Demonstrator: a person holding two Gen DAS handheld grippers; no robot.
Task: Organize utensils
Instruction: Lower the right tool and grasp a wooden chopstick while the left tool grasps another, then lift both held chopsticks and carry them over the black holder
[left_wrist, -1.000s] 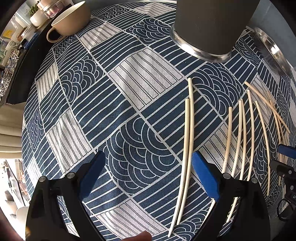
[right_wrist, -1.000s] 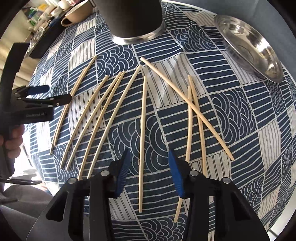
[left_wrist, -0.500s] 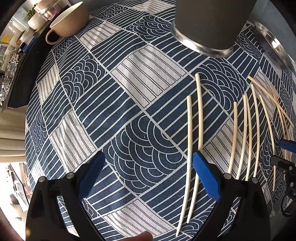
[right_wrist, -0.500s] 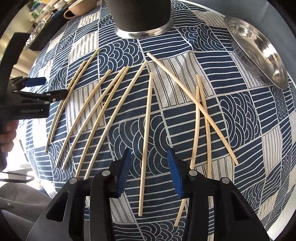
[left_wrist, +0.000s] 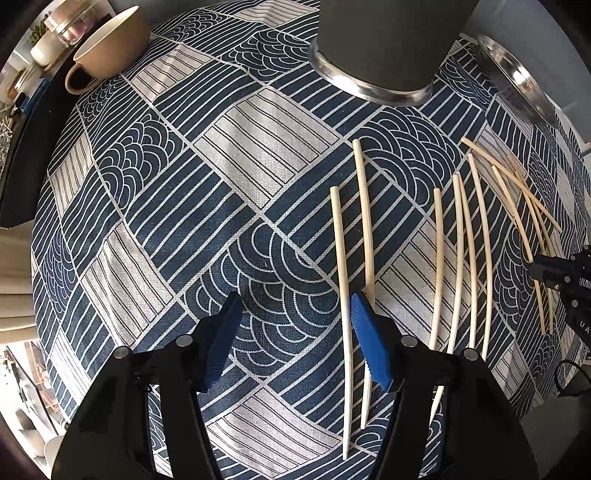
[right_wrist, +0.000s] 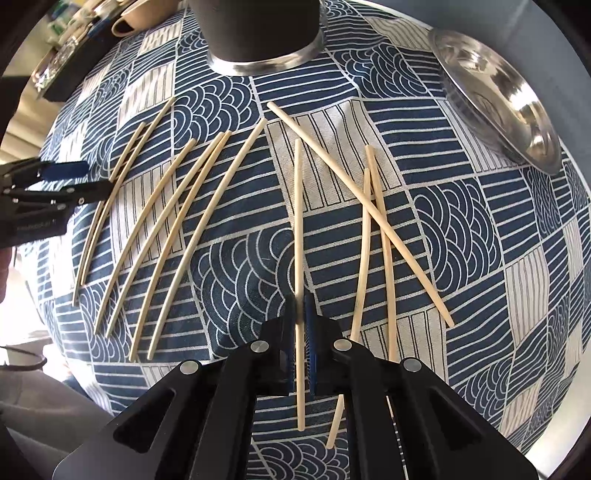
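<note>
Our right gripper (right_wrist: 300, 314), just clenched on one pale wooden chopstick (right_wrist: 298, 236), could tilt it upon lifting; left gripper (left_wrist: 295, 325) released, narrowing.

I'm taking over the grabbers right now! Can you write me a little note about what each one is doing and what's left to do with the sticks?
Right gripper: jaws have just closed on one chopstick, which lies flat on the tablecloth.
Left gripper: jaws have just been closing, still open; one chopstick of the left pair lies between them, ungripped.
Other chopsticks lie scattered; three cross on the right.
The dark cup stands behind them.
Done: none visibly sorted. Left: probably all of them.
</note>
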